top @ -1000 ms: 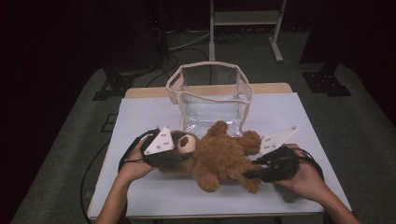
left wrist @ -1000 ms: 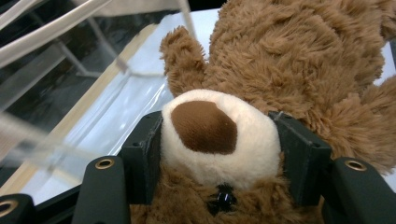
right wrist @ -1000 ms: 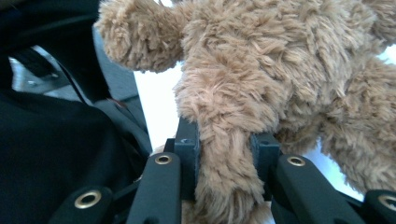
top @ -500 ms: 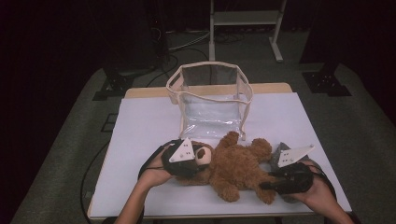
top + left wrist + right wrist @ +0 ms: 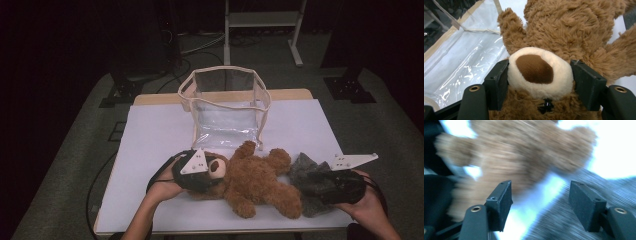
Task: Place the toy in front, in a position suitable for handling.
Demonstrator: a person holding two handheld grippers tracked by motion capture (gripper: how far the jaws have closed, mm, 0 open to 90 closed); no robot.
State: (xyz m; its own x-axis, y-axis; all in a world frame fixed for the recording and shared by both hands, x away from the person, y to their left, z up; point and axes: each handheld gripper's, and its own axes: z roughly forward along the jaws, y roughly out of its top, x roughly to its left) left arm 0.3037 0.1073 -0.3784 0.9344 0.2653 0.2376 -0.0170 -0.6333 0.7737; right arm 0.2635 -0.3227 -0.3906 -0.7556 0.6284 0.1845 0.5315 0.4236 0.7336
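A brown teddy bear lies on its back on the white table, head to the left. My left gripper is shut on its cream snout; both pads touch the snout, though the jaws have just been opening a little. In the left gripper view the bear's body stretches away. A crumpled grey cloth lies by the bear's legs at the right. My right gripper hovers over it. Its jaws have just been opening and stand wide with nothing between them, the bear blurred ahead and the cloth below.
A clear plastic bag with cream trim stands open-topped behind the bear, near the table's far edge; its wall lies close to the bear's arm. A metal stand and dark floor lie beyond the table.
The bear has shifted right and toward the front edge with the left gripper on its head. The right gripper slid right off the bear's leg and opened; the grey cloth now lies exposed.
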